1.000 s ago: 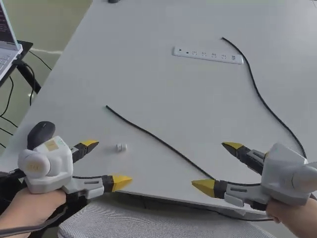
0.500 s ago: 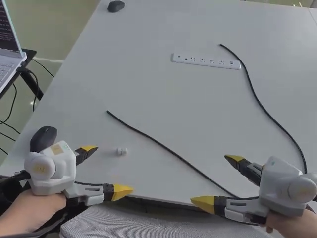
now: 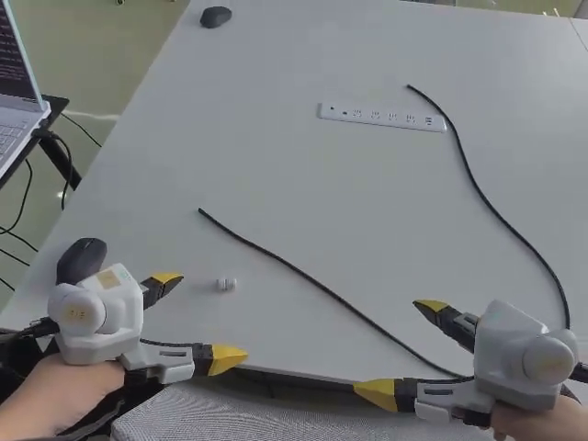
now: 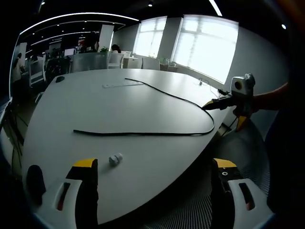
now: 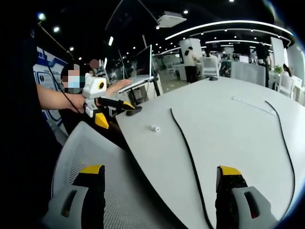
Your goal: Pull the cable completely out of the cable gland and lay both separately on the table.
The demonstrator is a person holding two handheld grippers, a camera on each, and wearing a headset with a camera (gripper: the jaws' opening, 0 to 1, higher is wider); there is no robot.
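Note:
A long black cable (image 3: 303, 274) lies loose across the white table (image 3: 276, 156), curving round near the right edge and back up to the far side. The small white cable gland (image 3: 225, 285) lies by itself, a little apart from the cable's left end. My left gripper (image 3: 202, 315) hovers open at the near table edge, just on my side of the gland. My right gripper (image 3: 400, 349) is open over the near edge, beside the cable's middle stretch. The left gripper view has the gland (image 4: 115, 158) just ahead of the open jaws and the cable (image 4: 143, 133) beyond it.
A white power strip (image 3: 381, 116) lies at the far middle. One dark mouse (image 3: 216, 16) sits at the far edge, another (image 3: 81, 257) at the near left corner. A laptop (image 3: 14, 83) stands off the table to the left. A mesh chair (image 3: 230, 413) is below.
The head camera has tilted, shifting the whole scene down. My right gripper has drawn back a little toward the near edge. Cable and gland lie as before.

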